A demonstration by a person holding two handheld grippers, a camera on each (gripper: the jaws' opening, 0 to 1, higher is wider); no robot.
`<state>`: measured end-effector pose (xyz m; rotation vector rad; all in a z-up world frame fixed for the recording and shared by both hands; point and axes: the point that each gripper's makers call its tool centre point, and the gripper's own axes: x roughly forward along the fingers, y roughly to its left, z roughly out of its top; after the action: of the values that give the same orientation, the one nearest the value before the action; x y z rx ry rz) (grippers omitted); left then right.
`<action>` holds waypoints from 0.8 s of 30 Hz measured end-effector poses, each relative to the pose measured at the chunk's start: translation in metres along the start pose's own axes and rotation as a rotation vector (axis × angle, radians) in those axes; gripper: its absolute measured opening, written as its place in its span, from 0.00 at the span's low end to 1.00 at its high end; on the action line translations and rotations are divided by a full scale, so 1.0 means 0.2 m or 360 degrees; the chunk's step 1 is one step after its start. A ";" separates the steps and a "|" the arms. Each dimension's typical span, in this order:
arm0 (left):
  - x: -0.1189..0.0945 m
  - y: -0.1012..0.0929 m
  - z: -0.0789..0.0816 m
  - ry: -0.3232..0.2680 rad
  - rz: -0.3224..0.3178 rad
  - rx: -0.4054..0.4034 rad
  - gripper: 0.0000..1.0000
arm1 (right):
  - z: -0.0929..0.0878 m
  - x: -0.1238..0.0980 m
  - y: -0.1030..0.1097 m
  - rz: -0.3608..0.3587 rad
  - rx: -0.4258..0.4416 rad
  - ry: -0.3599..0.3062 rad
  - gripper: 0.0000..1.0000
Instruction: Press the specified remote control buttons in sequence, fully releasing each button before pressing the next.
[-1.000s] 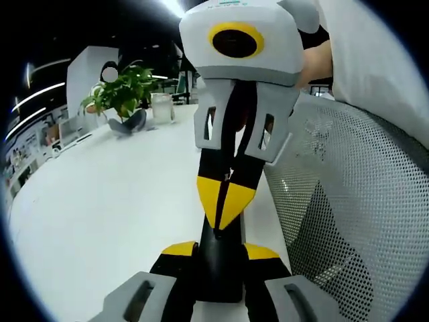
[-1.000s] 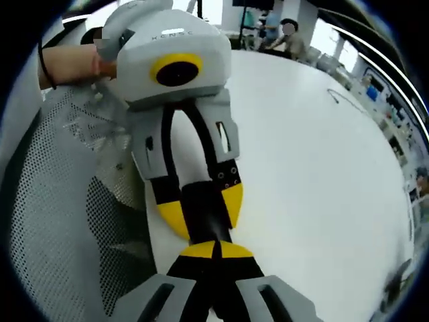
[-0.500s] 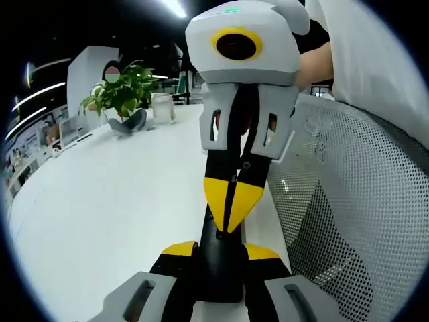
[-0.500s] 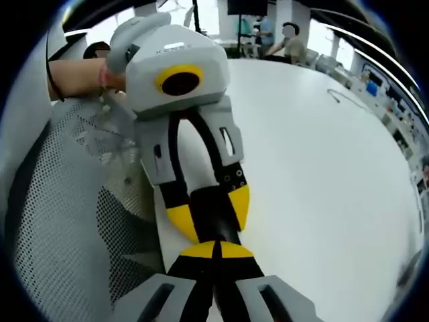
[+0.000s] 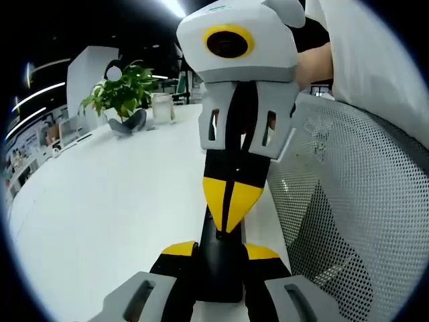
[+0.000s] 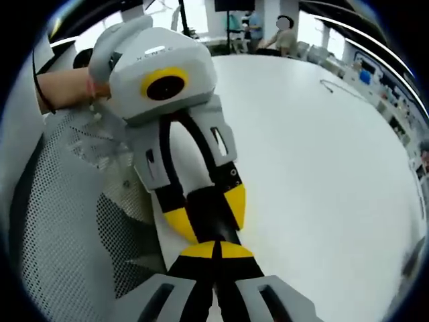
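Left gripper (image 5: pixel 221 251) clamping black remote (image 5: pixel 220 265) at table (image 5: pixel 114 201) edge; right gripper (image 6: pixel 216 251) jaws clenched, tips on remote.

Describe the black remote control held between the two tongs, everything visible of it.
The remote control is a slim, black, matte bar, plastic by the look. The left tongs clamp it by both long sides. The right tongs, shut, meet its upper face with their yellow tips. It lies at the edge of the white table, beside a mesh chair. No buttons can be made out.
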<state>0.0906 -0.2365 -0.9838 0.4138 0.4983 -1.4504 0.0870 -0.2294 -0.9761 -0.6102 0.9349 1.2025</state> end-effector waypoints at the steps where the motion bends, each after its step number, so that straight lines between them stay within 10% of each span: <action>1: 0.00 0.00 0.00 0.0000 0.0000 0.0000 0.25 | 0.00 0.00 0.00 0.0000 -0.0004 0.0004 0.00; 24: 0.00 -0.01 0.00 -0.0001 0.0000 -0.0001 0.25 | -0.01 0.01 0.00 -0.0017 -0.0100 0.0052 0.00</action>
<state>0.0895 -0.2363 -0.9840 0.4127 0.4982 -1.4506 0.0871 -0.2310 -0.9790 -0.6862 0.9227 1.2189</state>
